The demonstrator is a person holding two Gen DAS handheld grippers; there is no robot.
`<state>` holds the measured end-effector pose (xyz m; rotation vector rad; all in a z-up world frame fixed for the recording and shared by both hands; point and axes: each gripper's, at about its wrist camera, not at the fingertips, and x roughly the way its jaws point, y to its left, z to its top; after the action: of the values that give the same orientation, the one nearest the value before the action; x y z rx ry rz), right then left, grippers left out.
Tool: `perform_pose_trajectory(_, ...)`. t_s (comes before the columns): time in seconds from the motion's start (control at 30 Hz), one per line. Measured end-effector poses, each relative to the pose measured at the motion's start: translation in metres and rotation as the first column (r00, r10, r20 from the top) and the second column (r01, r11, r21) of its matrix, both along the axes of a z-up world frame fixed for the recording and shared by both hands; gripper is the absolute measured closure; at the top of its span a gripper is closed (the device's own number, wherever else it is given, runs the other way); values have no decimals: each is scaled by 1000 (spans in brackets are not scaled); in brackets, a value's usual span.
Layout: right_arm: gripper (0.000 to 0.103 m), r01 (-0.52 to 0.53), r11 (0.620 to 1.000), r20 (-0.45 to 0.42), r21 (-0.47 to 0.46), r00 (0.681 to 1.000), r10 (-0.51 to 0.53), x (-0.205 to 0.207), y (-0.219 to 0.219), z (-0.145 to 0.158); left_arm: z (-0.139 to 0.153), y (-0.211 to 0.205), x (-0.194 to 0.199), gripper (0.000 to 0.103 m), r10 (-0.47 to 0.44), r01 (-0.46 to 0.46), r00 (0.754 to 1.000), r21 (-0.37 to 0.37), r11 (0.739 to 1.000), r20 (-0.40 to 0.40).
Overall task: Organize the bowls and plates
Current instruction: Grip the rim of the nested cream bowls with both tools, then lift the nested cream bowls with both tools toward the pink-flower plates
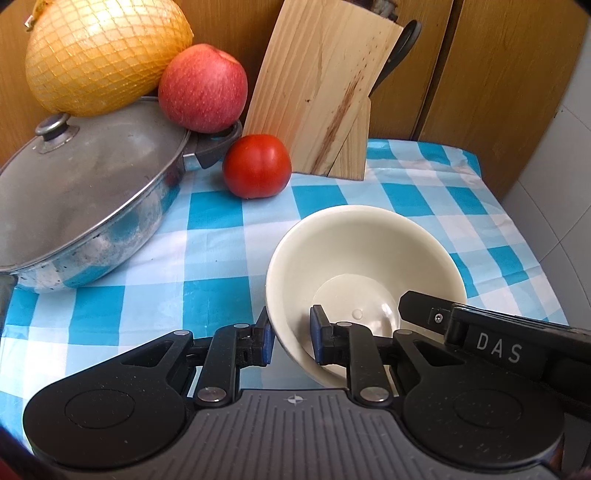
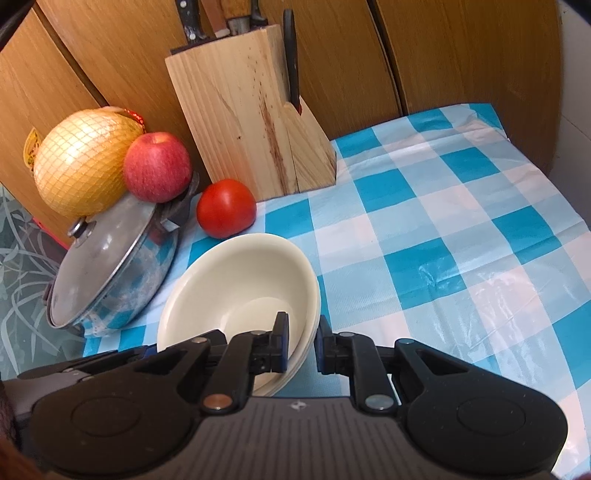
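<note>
At the bottom of the left wrist view, the left gripper straddles the near-left rim of a cream bowl, one blue pad outside the wall and one inside. The pads look close to the wall, but I cannot tell whether they truly pinch it. At lower right of that frame the right gripper reaches in over the bowl's right rim.

In the right wrist view the right gripper likewise straddles the near-right rim of the bowl, with a visible gap between the outer pad and the wall, so it reads as spread rather than clamped.

This view shows what the other does not: layered rims at the bowl's lower right edge, suggesting a stack of bowls nested together. It also shows knife handles rising from the block, hidden in the left view.

Judging progress, the bowls seem already gathered into one stack at lower centre on the checked tablecloth. No plates are visible in either view, so what remains is unclear; the stack may yet need moving to its place.

Farther back stand a tomato, a lidded pot at left, an apple resting on the pot handle, a netted pomelo at upper left, and the wooden knife block.
</note>
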<state>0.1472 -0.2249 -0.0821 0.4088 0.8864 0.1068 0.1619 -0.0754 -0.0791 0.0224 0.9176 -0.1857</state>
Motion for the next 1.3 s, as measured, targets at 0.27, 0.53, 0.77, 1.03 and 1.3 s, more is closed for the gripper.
perform_pose_trajectory(0.27,87,2,1000,27,1,1000,-2,-8,-1,10,10,0,-7,76,-7,7,1000,-9,1000,24)
perform_pose_trajectory(0.53,87,0,1000,58,-5,998,1,-17,-3,21,21,0,-18,76,-14,15,999,-18,1000,52)
perform_pose_trajectory(0.77,87,-3,1000,84,-12,996,4,-27,-2,32,31,0,-29,73,-17,19,997,-18,1000,71)
perform_pose_trajectory(1.03,87,-9,1000,130,-14,991,10,-43,-1,48,49,1,-46,69,-26,30,993,-31,999,117)
perform_pose_trajectory(1.3,87,-19,1000,154,-19,988,22,-60,-1,61,63,4,-65,69,-29,37,990,-55,998,138)
